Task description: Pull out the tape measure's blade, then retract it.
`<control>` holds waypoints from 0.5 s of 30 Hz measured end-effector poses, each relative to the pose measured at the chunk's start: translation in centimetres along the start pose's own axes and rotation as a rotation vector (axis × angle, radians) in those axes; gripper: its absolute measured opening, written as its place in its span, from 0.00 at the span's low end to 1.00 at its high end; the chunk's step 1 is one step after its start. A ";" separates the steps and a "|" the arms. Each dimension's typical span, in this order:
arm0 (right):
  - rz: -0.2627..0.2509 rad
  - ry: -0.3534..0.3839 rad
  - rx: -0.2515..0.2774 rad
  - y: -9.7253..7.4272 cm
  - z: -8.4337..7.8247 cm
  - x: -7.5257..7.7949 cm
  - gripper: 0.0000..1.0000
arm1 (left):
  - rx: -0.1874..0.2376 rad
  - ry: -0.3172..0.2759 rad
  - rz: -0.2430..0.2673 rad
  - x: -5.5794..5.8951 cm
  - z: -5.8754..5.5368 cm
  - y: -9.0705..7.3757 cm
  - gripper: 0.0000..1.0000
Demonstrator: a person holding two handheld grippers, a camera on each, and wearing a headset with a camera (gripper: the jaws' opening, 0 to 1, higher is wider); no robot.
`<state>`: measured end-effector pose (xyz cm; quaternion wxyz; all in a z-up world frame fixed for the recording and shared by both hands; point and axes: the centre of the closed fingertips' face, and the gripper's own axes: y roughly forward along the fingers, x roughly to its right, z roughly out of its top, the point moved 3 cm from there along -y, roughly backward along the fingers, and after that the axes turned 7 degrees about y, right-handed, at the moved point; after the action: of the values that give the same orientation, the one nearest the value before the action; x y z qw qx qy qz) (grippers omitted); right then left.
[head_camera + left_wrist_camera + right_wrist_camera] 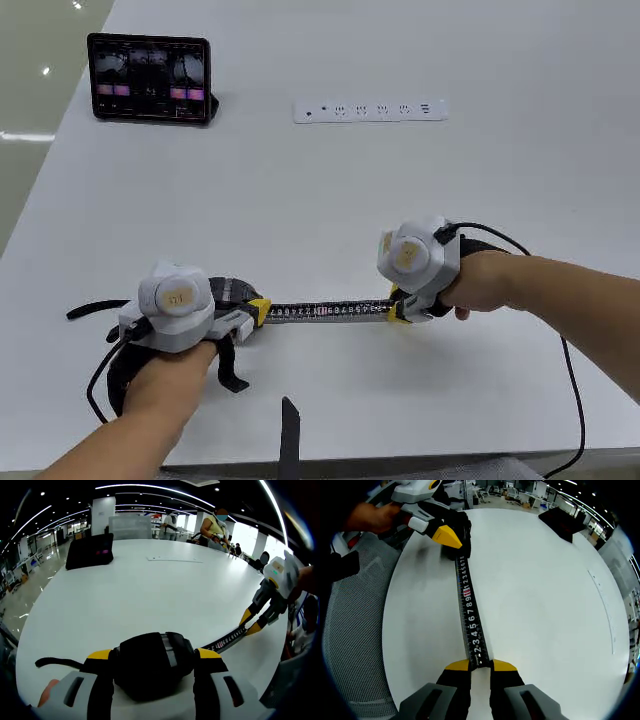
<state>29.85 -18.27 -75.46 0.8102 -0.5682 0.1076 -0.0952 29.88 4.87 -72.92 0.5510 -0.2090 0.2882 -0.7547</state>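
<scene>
Left gripper view: left gripper [153,656] clamps rigid case [150,677].
Right gripper view: right gripper [481,666] pinches blade [468,605] tip.
Handling: we judge blade springy, slick.

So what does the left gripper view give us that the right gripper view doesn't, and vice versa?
Left gripper view: the round black tape measure case close up, clamped between the left gripper's yellow-tipped jaws, and people standing past the white table's far end. Right gripper view: numerals on the black measuring blade legible from the tip, where the right gripper pinches it, and a grey mesh chair beside the table. Both: the blade stretched between the grippers over the table, and the dark tablet.
</scene>
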 end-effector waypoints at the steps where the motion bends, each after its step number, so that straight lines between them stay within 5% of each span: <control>1: 0.000 0.000 -0.001 0.0 0.0 0.0 0.10 | 0.000 -0.001 0.001 0.0 0.0 0.0 0.61; 15: 0.007 -0.011 -0.007 0.2 0.6 -0.3 0.10 | -0.003 -0.002 -0.002 0.0 -0.1 0.0 0.61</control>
<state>29.79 -17.56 -75.47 0.8091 -0.5713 0.1056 -0.0886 29.81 4.84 -72.98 0.5499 -0.2108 0.2887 -0.7548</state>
